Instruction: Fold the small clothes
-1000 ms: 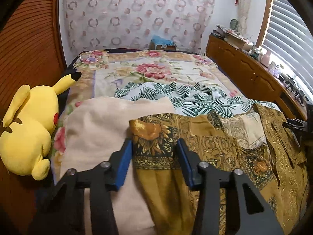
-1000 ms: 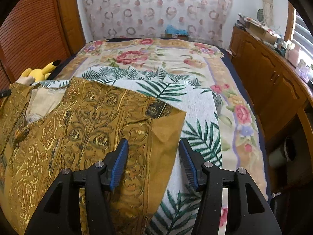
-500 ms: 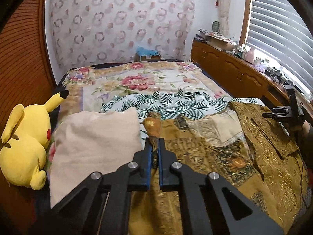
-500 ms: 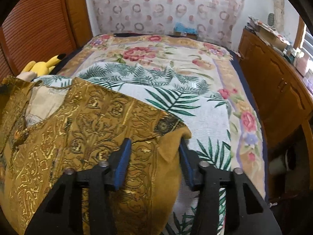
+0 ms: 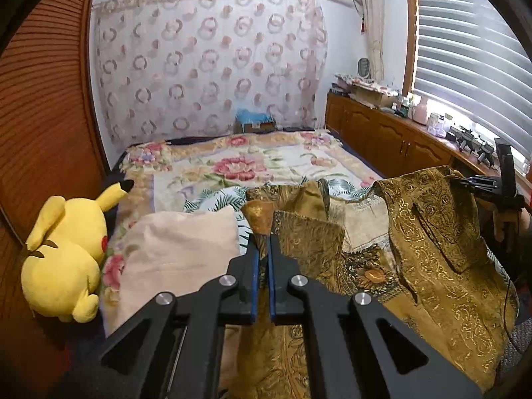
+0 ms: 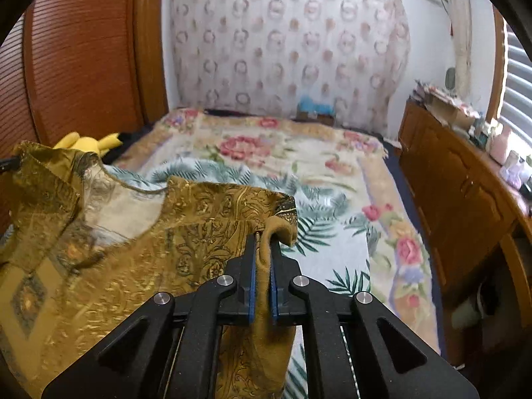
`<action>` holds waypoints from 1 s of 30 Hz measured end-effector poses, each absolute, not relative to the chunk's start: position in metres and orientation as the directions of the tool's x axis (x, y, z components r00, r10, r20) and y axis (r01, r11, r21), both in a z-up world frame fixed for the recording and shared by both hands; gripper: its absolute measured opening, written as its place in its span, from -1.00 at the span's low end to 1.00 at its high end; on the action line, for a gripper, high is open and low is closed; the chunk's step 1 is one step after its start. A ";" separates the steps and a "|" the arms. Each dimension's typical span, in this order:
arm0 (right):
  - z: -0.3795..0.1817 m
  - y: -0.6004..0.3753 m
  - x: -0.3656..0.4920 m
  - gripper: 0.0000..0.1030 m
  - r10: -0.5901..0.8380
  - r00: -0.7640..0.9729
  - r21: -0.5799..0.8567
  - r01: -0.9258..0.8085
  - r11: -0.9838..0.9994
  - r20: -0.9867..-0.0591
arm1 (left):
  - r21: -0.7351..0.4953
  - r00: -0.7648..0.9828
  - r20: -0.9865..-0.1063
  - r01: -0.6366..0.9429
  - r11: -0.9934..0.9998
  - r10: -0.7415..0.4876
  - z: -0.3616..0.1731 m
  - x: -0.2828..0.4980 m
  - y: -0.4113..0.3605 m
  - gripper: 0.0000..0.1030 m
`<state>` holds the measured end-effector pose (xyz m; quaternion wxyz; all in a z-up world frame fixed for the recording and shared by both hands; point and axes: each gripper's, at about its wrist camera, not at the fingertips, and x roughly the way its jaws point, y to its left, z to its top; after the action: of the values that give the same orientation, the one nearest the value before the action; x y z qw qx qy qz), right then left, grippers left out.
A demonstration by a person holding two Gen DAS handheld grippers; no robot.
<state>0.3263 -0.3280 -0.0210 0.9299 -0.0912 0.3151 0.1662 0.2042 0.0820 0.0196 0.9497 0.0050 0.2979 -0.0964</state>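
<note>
A small mustard-gold patterned garment (image 5: 432, 266) hangs between my two grippers above the bed. My left gripper (image 5: 262, 246) is shut on one shoulder corner of it; the pinched cloth sticks up past the blue pads. My right gripper (image 6: 262, 242) is shut on the other corner of the garment (image 6: 149, 249), with cloth bunched over the fingertips. The right gripper also shows at the far right of the left wrist view (image 5: 482, 183), holding the garment's edge up. The garment's lower part droops out of sight below both views.
The bed (image 5: 232, 166) carries a floral blanket and a palm-leaf sheet (image 6: 332, 232). A beige pillow (image 5: 176, 249) and a yellow plush toy (image 5: 63, 256) lie at the left. A wooden cabinet (image 6: 465, 199) with clutter runs along the right. A wooden wardrobe (image 5: 43, 116) stands at the left.
Both grippers went from open around the garment's corners to shut on them, the left first. Both then lifted, raising the garment off the bed.
</note>
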 end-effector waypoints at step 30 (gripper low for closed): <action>-0.034 -0.370 0.116 -0.95 0.341 0.746 0.047 -0.386 0.921 -0.572 | -0.096 0.860 -0.498 0.071 0.993 -0.110 -0.023 0.004 0.104 -0.97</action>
<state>0.1164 -0.3699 -0.0344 0.9336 -0.0373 0.2986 0.1948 0.0045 0.1041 -0.0230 0.9637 -0.0372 0.2602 -0.0468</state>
